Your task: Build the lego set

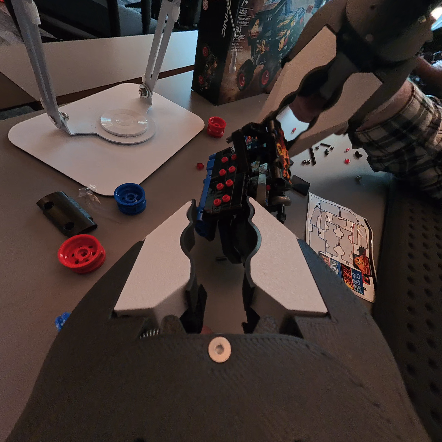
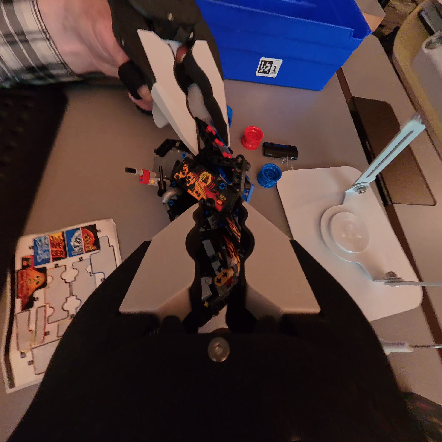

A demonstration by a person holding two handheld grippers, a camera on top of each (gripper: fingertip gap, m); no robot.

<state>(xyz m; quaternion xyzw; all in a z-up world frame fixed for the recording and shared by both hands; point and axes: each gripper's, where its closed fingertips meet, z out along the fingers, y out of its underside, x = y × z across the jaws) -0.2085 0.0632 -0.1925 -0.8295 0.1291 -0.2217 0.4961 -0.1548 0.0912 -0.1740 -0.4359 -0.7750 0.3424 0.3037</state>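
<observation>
A half-built Lego truck (image 1: 227, 181) of black and blue beams with red pins and flame stickers is held above the grey table between both grippers. My left gripper (image 1: 221, 203) is shut on its blue and black end. My right gripper (image 2: 222, 207) is shut on the opposite end, below the flame-sticker panel (image 2: 203, 184). The right gripper (image 1: 279, 130) shows at the truck's far end in the left wrist view. The left gripper (image 2: 212, 146) shows at the far end in the right wrist view. Loose on the table lie a red wheel hub (image 1: 81, 253), a blue wheel hub (image 1: 129, 198) and another red hub (image 1: 216, 126).
A white stand base (image 1: 95, 143) sits at the left, with a black curved part (image 1: 65, 213) near it. The Lego box (image 1: 239, 47) stands at the back. A sticker sheet (image 1: 339, 239) and small pins (image 1: 334, 153) lie to the right. A blue bin (image 2: 287, 35) and a small red-and-white sub-assembly (image 2: 143, 177) show in the right wrist view. The grippers' ends are close to 7 cm from one another. About 9 cm separates my left fingertips from the blue wheel hub (image 1: 129, 198). The right camera catches it too, in the right wrist view (image 2: 269, 170).
</observation>
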